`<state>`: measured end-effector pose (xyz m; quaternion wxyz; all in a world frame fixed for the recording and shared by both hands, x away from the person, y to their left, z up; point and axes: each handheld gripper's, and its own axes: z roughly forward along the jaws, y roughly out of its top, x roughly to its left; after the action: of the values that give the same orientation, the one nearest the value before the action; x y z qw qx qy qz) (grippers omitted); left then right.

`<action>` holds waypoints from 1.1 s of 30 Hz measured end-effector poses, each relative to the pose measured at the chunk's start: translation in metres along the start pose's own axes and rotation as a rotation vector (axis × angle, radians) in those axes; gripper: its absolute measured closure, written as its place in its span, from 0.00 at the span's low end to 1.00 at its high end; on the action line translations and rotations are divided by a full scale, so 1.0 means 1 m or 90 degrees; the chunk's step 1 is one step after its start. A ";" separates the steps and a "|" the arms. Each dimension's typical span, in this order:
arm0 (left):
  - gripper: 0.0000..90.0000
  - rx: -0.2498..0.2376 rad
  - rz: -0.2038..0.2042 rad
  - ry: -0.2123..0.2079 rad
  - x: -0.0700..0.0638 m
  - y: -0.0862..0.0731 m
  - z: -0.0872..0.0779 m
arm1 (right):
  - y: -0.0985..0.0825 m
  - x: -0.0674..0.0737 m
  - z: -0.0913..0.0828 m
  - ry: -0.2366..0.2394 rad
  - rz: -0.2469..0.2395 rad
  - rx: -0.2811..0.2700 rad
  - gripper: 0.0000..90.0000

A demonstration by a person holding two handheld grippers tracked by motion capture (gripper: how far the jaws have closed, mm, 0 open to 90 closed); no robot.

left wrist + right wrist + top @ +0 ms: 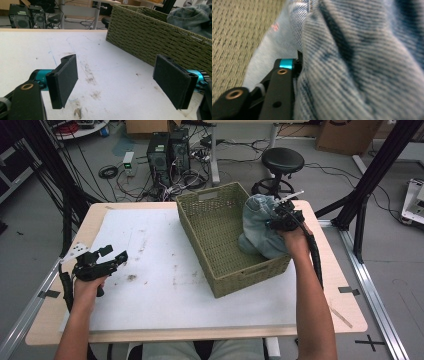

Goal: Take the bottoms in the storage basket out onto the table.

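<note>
A bundle of light blue denim cloth [257, 227] sits at the right end of the green woven basket [197, 235] and hangs over its right rim. My right gripper [280, 217] is shut on the top of the bundle. In the right gripper view the denim cloth [362, 62] bulges over one black jaw and hides the other, with the basket's weave [234, 32] behind. My left gripper [116, 256] rests low over the white sheet at the table's left, open and holding nothing. Between its wide jaws, the left gripper [116, 75] faces the basket wall [150, 42] and the denim cloth [190, 17].
A white sheet [150, 270] with smudges covers most of the wooden table [345, 315]. The basket stands at the back right of the sheet. Beyond the table are computer towers [167, 152], cables and a black stool [282, 162]. A black frame post [372, 175] rises at the right.
</note>
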<state>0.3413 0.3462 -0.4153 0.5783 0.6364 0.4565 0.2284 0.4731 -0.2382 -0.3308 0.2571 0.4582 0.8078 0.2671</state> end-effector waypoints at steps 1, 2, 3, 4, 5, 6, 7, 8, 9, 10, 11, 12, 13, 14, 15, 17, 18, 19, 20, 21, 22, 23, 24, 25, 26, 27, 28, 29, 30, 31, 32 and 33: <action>0.22 0.000 0.000 0.001 0.000 0.000 0.000 | 0.001 0.002 -0.004 -0.006 -0.008 -0.020 0.70; 0.22 -0.001 -0.001 0.002 0.000 0.000 -0.001 | 0.002 0.003 -0.010 -0.019 -0.009 -0.038 0.71; 0.22 -0.003 -0.002 0.002 0.000 0.000 -0.001 | 0.002 0.001 -0.016 -0.016 -0.008 -0.067 0.73; 0.23 -0.003 -0.002 0.002 0.000 0.000 -0.001 | 0.003 -0.001 -0.024 -0.010 -0.004 -0.093 0.75; 0.23 -0.004 -0.002 0.002 0.000 0.000 -0.001 | 0.004 -0.004 -0.030 0.010 0.000 -0.116 0.76; 0.23 -0.003 0.000 0.002 0.000 0.000 -0.001 | 0.004 -0.007 -0.036 0.026 0.011 -0.136 0.77; 0.23 -0.003 -0.001 0.000 -0.001 0.000 -0.001 | 0.004 -0.011 -0.042 0.042 0.021 -0.143 0.77; 0.23 -0.002 0.000 0.000 -0.001 0.000 -0.001 | 0.005 -0.015 -0.048 0.051 0.030 -0.154 0.78; 0.23 -0.002 0.000 -0.002 -0.001 0.000 0.000 | 0.006 -0.018 -0.052 0.057 0.038 -0.166 0.78; 0.23 -0.003 0.001 -0.002 -0.001 0.000 0.000 | 0.006 -0.021 -0.059 0.066 0.053 -0.187 0.78; 0.23 -0.003 0.001 -0.003 -0.001 0.000 0.000 | 0.007 -0.024 -0.065 0.079 0.072 -0.211 0.78; 0.23 -0.003 0.001 -0.003 -0.001 0.000 0.000 | 0.009 -0.028 -0.072 0.091 0.088 -0.233 0.78; 0.24 -0.004 0.000 -0.003 -0.001 0.000 0.000 | 0.011 -0.032 -0.078 0.099 0.103 -0.256 0.78; 0.24 -0.004 0.000 -0.003 -0.001 0.000 0.000 | 0.012 -0.036 -0.084 0.109 0.118 -0.275 0.78; 0.24 -0.004 0.000 -0.003 -0.001 0.000 0.000 | 0.014 -0.040 -0.090 0.118 0.131 -0.295 0.78; 0.24 -0.002 0.002 -0.004 -0.001 0.000 0.000 | 0.018 -0.046 -0.099 0.124 0.145 -0.317 0.78; 0.24 -0.004 0.002 -0.004 -0.001 0.000 0.000 | 0.021 -0.050 -0.104 0.121 0.149 -0.328 0.78; 0.24 -0.005 0.002 -0.004 -0.001 0.000 0.000 | 0.025 -0.051 -0.109 0.112 0.151 -0.335 0.78; 0.24 -0.004 0.003 -0.005 -0.001 0.000 -0.001 | 0.027 -0.053 -0.113 0.101 0.151 -0.343 0.78; 0.24 -0.006 0.002 -0.005 -0.001 0.000 -0.001 | 0.029 -0.056 -0.117 0.091 0.155 -0.354 0.78; 0.24 -0.008 0.002 -0.005 -0.001 0.001 -0.001 | 0.031 -0.058 -0.120 0.086 0.160 -0.365 0.78; 0.24 -0.008 0.003 -0.004 0.000 0.001 -0.002 | 0.031 -0.061 -0.123 0.077 0.164 -0.371 0.78; 0.24 -0.010 0.002 -0.003 0.000 0.001 -0.003 | 0.031 -0.064 -0.125 0.069 0.170 -0.379 0.78; 0.24 -0.011 0.002 -0.002 0.000 0.001 -0.004 | 0.031 -0.067 -0.128 0.059 0.180 -0.384 0.78; 0.24 -0.011 0.002 -0.001 0.001 0.001 -0.004 | 0.029 -0.070 -0.130 0.047 0.188 -0.391 0.78; 0.24 -0.012 0.001 0.000 0.001 0.001 -0.005 | 0.027 -0.073 -0.132 0.037 0.195 -0.396 0.78; 0.24 -0.012 0.000 0.000 0.001 0.001 -0.005 | 0.024 -0.075 -0.135 0.031 0.207 -0.404 0.78; 0.24 -0.012 0.000 0.002 0.002 0.000 -0.005 | 0.020 -0.078 -0.137 0.022 0.214 -0.416 0.78; 0.24 -0.011 -0.001 0.002 0.002 0.000 -0.006 | 0.016 -0.081 -0.139 0.015 0.224 -0.428 0.78; 0.24 -0.011 -0.001 0.002 0.002 0.000 -0.005 | 0.012 -0.084 -0.141 0.010 0.236 -0.438 0.78; 0.24 -0.011 0.000 0.001 0.001 0.000 -0.005 | 0.008 -0.088 -0.143 0.005 0.247 -0.443 0.78; 0.24 -0.012 0.001 -0.001 0.001 0.000 -0.006 | 0.004 -0.092 -0.143 0.001 0.258 -0.441 0.78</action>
<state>0.3373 0.3500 -0.4140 0.5844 0.6315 0.4534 0.2328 0.4221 -0.3458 -0.2088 0.3379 0.4944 0.5634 0.5692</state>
